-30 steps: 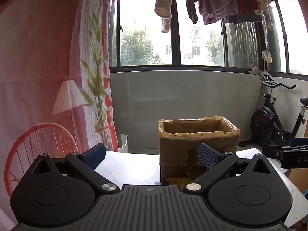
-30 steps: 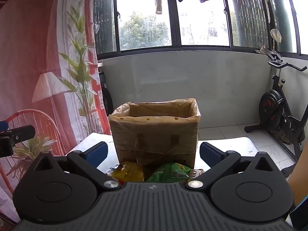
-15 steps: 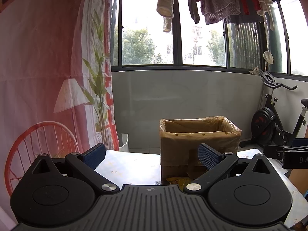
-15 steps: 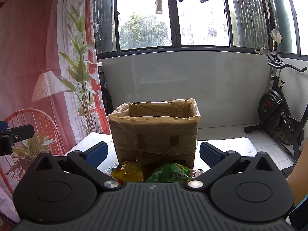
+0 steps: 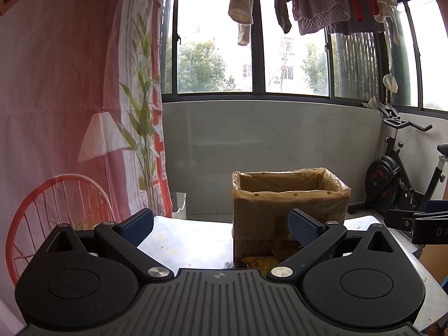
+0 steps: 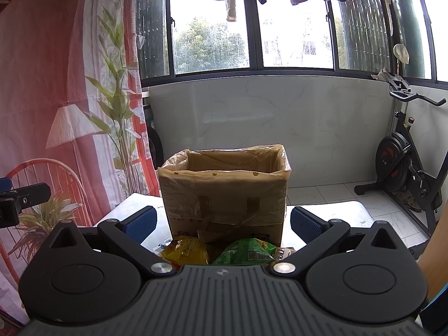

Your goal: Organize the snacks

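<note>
A cardboard box [image 6: 224, 196] lined with clear plastic stands open on a white table [image 6: 336, 212]; it also shows in the left wrist view [image 5: 288, 204]. A yellow snack bag [image 6: 187, 250] and a green snack bag [image 6: 246, 252] lie in front of the box, partly hidden by my right gripper's body. The yellow bag's edge shows in the left wrist view [image 5: 257, 260]. My right gripper [image 6: 224, 222] is open and empty, above the bags. My left gripper [image 5: 221, 224] is open and empty, left of the box.
An exercise bike [image 6: 403, 168] stands at the right on the tiled floor. A printed curtain [image 5: 70, 112] hangs at the left. A small white bin [image 5: 177, 205] sits beyond the table. Laundry [image 5: 322, 0] hangs overhead by the windows.
The left wrist view has shifted slightly, with the box a touch further right and higher. The right gripper has hardly moved. Both stay open.
</note>
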A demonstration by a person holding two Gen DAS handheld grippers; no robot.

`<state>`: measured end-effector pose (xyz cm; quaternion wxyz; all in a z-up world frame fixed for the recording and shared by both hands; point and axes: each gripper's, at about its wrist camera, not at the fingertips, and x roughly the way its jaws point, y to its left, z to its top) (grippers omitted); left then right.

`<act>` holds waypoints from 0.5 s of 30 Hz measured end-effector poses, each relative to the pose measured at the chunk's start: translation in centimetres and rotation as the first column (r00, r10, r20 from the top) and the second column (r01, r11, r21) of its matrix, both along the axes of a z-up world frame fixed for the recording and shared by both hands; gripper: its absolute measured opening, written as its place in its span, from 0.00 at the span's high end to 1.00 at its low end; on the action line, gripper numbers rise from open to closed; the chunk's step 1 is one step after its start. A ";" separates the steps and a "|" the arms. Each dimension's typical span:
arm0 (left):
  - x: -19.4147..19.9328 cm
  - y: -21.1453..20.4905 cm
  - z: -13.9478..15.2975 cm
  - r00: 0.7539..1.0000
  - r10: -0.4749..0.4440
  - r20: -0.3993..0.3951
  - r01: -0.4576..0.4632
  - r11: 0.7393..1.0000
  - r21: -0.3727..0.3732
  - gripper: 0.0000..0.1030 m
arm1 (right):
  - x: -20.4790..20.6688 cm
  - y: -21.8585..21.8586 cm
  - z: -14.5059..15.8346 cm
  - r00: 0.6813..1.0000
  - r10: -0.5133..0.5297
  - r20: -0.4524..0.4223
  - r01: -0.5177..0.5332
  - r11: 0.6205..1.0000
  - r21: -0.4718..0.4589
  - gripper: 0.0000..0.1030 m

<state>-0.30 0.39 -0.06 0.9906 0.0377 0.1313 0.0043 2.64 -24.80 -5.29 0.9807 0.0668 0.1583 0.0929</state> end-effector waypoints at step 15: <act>0.4 0.1 -0.2 1.000 -0.002 -0.012 0.002 1.000 -0.008 0.00 | -0.2 -0.1 -0.1 1.000 0.000 -0.001 0.000 1.000 0.000 0.00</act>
